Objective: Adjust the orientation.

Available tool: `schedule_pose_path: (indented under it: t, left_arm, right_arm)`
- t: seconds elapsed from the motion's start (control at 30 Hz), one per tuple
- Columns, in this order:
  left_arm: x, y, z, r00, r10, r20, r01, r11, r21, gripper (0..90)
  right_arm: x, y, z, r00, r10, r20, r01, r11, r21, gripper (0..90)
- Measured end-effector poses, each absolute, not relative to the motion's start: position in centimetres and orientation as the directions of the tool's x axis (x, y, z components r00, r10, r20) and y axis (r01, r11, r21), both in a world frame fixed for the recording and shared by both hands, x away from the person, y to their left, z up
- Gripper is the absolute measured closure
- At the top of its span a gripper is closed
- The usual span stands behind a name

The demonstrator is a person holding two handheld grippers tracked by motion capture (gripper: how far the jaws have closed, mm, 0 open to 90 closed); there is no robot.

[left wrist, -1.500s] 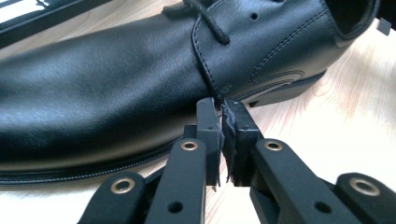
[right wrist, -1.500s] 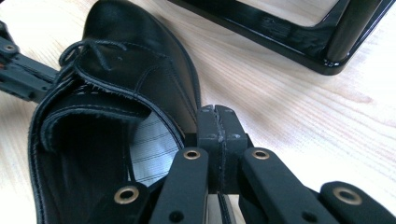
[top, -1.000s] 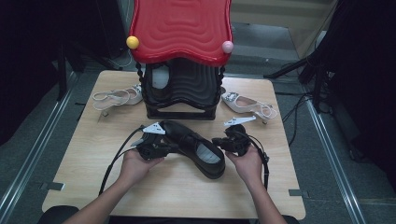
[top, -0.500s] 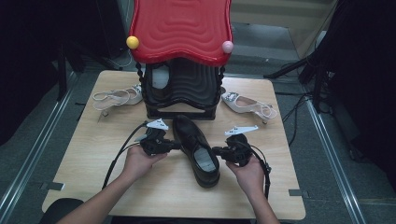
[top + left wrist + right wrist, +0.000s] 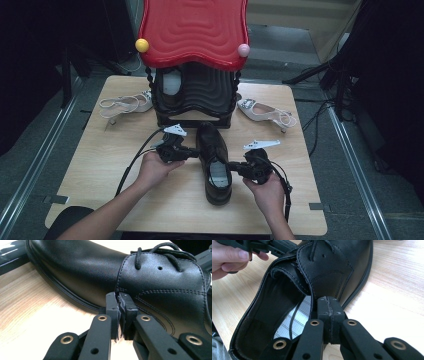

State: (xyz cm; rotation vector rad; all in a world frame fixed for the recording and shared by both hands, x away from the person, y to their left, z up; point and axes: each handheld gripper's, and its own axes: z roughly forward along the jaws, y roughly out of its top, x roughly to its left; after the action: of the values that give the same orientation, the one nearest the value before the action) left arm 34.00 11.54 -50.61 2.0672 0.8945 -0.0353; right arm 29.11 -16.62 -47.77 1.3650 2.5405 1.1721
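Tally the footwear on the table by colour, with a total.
Black lace-up shoe: 1
Pale slingback heels: 2, one left of the red-topped rack, one right of it
Total: 3

Wood counter [image 5: 85,165]: blk shoe [image 5: 214,160] centre, red/blk rack [image 5: 194,95] at back, white heel [image 5: 125,104] & another [image 5: 265,113] either side.

Red-roofed black rack [image 5: 195,95] at table [image 5: 100,170] 12 o'clock; pale heeled sandals at 10 [image 5: 125,104] and 2 o'clock [image 5: 265,112].
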Motion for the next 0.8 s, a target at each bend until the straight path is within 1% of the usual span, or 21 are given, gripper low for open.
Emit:
schedule_pose_path:
  t: [0.5,0.63,0.7,0.77,0.8]
  left_arm:
    - [34.6,11.4,-50.5,0.748,0.578,-0.326,0.602,-0.385,0.699,86.0]
    - [34.8,12.0,-49.8,0.746,0.570,-0.345,0.610,-0.377,0.697,80.2]
    - [34.9,12.3,-49.4,0.744,0.570,-0.347,0.619,-0.394,0.680,75.7]
    - [34.9,12.6,-48.7,0.755,0.570,-0.325,0.608,-0.420,0.674,71.5]
    - [34.9,12.8,-48.2,0.755,0.566,-0.332,0.610,-0.417,0.674,67.6]
  right_arm:
    - [29.1,-16.6,-47.8,-0.612,0.728,0.309,0.704,0.324,0.632,89.8]
    - [29.2,-17.0,-47.6,-0.605,0.732,0.315,0.710,0.316,0.629,87.0]
    - [29.2,-17.2,-47.3,-0.600,0.730,0.327,0.712,0.302,0.634,84.3]
    - [29.3,-17.3,-46.8,-0.593,0.726,0.348,0.722,0.288,0.630,78.4]
    - [29.3,-17.3,-46.6,-0.590,0.722,0.363,0.731,0.286,0.620,77.9]
